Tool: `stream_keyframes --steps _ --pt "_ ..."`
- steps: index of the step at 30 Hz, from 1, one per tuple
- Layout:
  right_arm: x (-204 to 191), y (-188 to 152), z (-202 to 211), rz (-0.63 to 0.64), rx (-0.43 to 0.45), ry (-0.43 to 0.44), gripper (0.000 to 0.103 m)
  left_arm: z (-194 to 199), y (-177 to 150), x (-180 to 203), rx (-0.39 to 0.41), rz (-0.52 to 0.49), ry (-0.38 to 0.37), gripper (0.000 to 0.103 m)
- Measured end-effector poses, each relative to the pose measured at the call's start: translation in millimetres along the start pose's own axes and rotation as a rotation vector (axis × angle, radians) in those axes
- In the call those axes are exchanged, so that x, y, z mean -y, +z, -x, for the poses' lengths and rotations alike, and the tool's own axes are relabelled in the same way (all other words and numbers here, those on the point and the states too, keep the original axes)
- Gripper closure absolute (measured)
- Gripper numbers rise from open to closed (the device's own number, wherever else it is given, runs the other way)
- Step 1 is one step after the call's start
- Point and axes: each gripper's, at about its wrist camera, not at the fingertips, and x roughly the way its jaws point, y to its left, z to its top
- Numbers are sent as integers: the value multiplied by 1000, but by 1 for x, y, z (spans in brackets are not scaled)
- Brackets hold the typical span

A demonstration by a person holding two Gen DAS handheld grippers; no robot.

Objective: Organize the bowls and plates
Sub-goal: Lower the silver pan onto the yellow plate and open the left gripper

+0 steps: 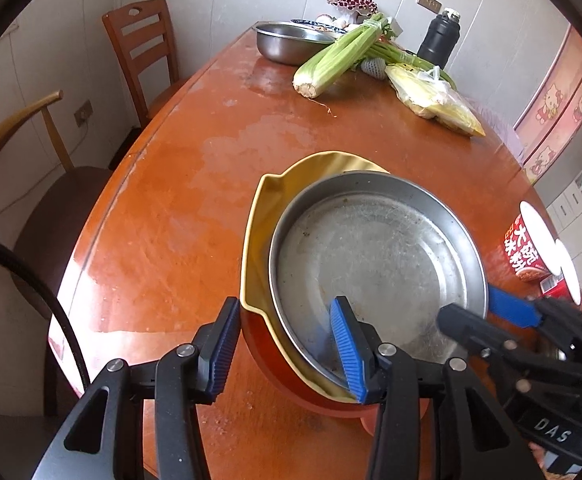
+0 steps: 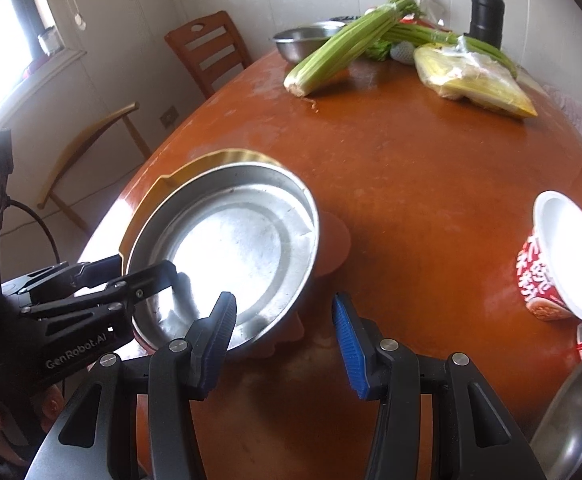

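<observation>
Left gripper (image 1: 287, 344) straddles steel plate's (image 1: 375, 264) near rim, unclenched; right gripper (image 2: 285, 344) released over bare table (image 2: 431, 184).

An oval wooden table (image 1: 195, 208), orange-brown with worn pale patches, fills the middle of both views. At the lower centre of the left view an orange dish (image 1: 291, 376) rests on it. At the far end, top of frame, lie a steel basin (image 1: 287, 42), a bunch of celery (image 1: 335, 60), a clear bag of yellow greens (image 1: 435, 100) and a black flask (image 1: 439, 38). At the right edge stands a red instant-noodle cup (image 2: 551, 276); in the right view's lower right corner, a steel bowl (image 2: 571, 416).
</observation>
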Motion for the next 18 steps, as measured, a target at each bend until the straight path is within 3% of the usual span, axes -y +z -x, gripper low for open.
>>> stream_keyframes --steps 9,18 --pt "-2 3 -13 19 -35 40 52 -5 3 -8 -30 63 -54 56" --pt "4 6 -15 14 -34 44 52 -11 9 6 -44 45 -52 56"
